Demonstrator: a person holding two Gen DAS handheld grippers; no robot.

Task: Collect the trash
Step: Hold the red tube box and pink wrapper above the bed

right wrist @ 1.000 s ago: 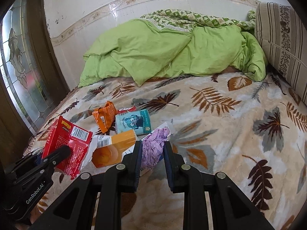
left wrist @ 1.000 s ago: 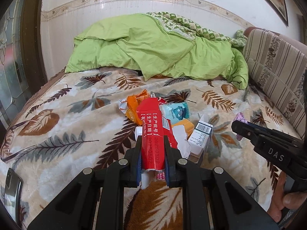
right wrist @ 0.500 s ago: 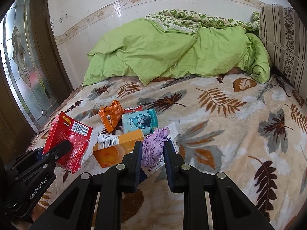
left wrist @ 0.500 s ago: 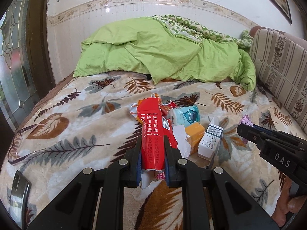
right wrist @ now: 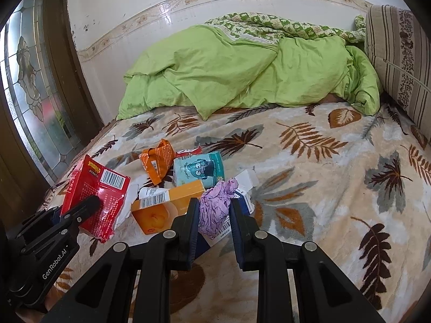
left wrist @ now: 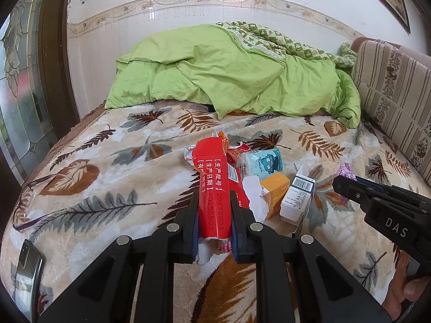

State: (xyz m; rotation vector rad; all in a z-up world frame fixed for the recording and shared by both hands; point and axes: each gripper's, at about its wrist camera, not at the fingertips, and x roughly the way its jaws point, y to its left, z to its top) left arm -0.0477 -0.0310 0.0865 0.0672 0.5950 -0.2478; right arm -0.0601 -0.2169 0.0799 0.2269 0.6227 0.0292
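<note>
Pickup step in hand; left tongs (left wrist: 213,223) clamped on red wrapper (left wrist: 215,188); right tongs (right wrist: 213,222) clamped on purple wad (right wrist: 216,207); both judged lifted off bed (right wrist: 309,188); bin not seen, to be found next.

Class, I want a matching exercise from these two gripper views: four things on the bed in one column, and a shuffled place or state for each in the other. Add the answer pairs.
Things
1. red wrapper
2. purple wad
3. phone
4. orange box

Places or states
A. lying flat near the blanket's left edge
B. clamped in the left gripper
C. clamped in the right gripper
D. lying in the pile, not held

Pairs: 1-B, 2-C, 3-A, 4-D
</note>
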